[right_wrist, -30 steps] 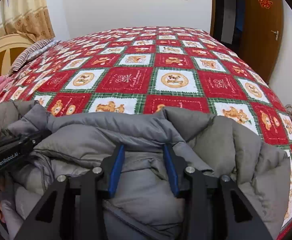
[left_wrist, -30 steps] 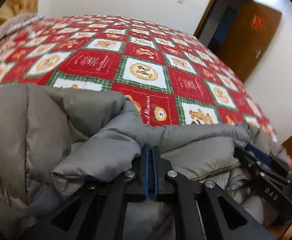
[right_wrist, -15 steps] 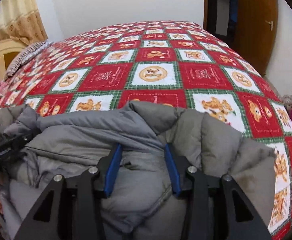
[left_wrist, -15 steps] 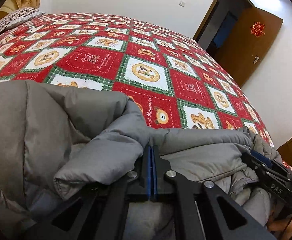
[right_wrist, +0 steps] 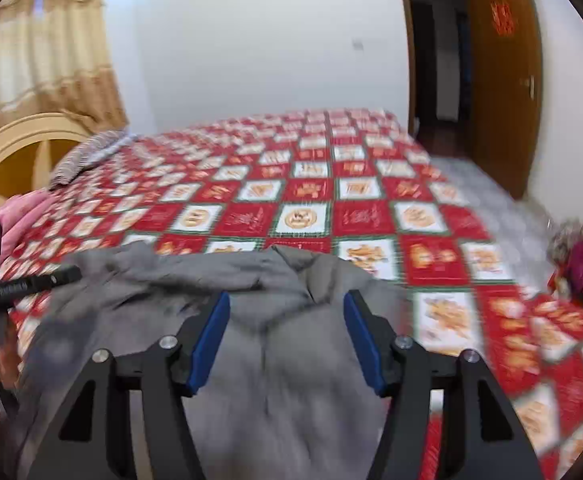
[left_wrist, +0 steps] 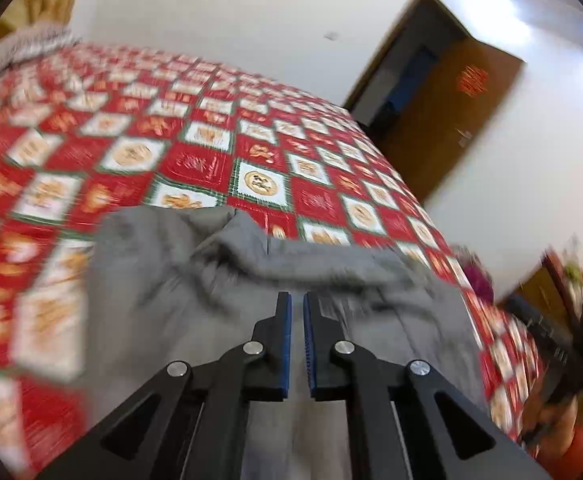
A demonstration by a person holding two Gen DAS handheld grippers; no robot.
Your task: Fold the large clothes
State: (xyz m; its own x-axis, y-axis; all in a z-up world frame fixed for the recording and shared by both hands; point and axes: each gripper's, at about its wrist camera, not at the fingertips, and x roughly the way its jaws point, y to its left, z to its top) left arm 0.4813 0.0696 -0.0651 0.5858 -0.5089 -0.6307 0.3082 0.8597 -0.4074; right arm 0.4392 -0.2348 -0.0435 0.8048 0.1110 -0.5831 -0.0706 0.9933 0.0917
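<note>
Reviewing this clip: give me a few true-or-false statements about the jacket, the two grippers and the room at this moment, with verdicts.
1. The grey padded jacket lies on a red, white and green patchwork bedspread. True.
2. The right gripper is clamped on jacket fabric. False: its jaws stand wide apart, gripping nothing.
3. The left gripper has a narrow gap between its blue pads. True.
4. The brown wooden door is closed. False: it stands open.
</note>
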